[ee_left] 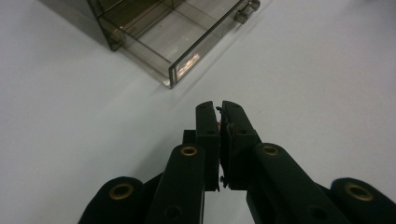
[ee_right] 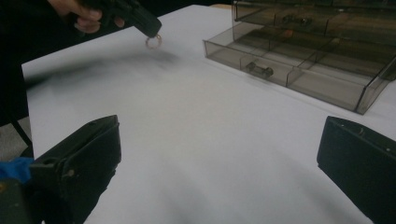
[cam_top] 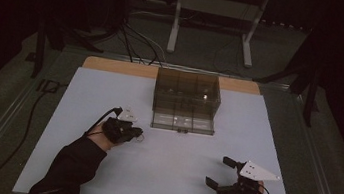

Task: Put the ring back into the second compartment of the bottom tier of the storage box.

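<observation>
My left gripper (cam_top: 136,133) hovers over the white table (cam_top: 110,94), left of centre, shut on a small pale ring (ee_right: 153,42) that hangs from its jaw tips. In the left gripper view the jaws (ee_left: 218,108) stand pressed together with a thin edge of the ring between them. A smoky clear drawer box (cam_top: 187,91) stands at the back centre, its bottom drawer (cam_top: 183,122) pulled out toward me. The drawer's front left corner (ee_left: 170,74) lies just ahead of the left jaws. My right gripper (cam_top: 218,171) rests open near the front right with nothing between its fingers (ee_right: 88,154).
The drawer has dividers and a small handle (ee_right: 259,70) on its front. A cable trails from the left gripper (cam_top: 101,118). A wooden strip (cam_top: 113,65) edges the table's far side, and beyond it stand a metal stand's legs (cam_top: 173,36) on a dark floor.
</observation>
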Available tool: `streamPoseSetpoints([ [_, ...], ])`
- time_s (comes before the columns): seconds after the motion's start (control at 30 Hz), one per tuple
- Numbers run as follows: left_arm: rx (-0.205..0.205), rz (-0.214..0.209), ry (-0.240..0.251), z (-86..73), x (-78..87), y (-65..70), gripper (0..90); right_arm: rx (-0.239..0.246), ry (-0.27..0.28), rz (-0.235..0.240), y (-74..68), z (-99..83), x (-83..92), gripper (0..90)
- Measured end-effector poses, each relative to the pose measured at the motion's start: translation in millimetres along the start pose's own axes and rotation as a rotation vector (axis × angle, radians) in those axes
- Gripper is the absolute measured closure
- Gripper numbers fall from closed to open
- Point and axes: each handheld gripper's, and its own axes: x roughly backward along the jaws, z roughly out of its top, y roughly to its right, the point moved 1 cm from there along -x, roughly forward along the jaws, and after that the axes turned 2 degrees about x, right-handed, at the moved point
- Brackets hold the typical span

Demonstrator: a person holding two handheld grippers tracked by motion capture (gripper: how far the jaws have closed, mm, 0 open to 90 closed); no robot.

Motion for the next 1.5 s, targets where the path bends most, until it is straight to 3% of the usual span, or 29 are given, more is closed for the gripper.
streamPoseSetpoints([
  [0.57,-0.018,-0.041,0.023,19.1,-11.5,4.1,88.0,-0.001,-0.002,-0.002,0.1,-0.2,0.0,0.0],
  [1.1,-0.052,-0.074,0.034,47.5,-29.9,13.9,88.0,0.000,-0.005,0.000,-0.4,-0.7,0.8,0.0],
  [1.5,-0.042,-0.088,0.059,66.1,-39.8,14.4,87.9,0.005,0.000,0.002,-1.4,-0.2,1.7,0.0],
])
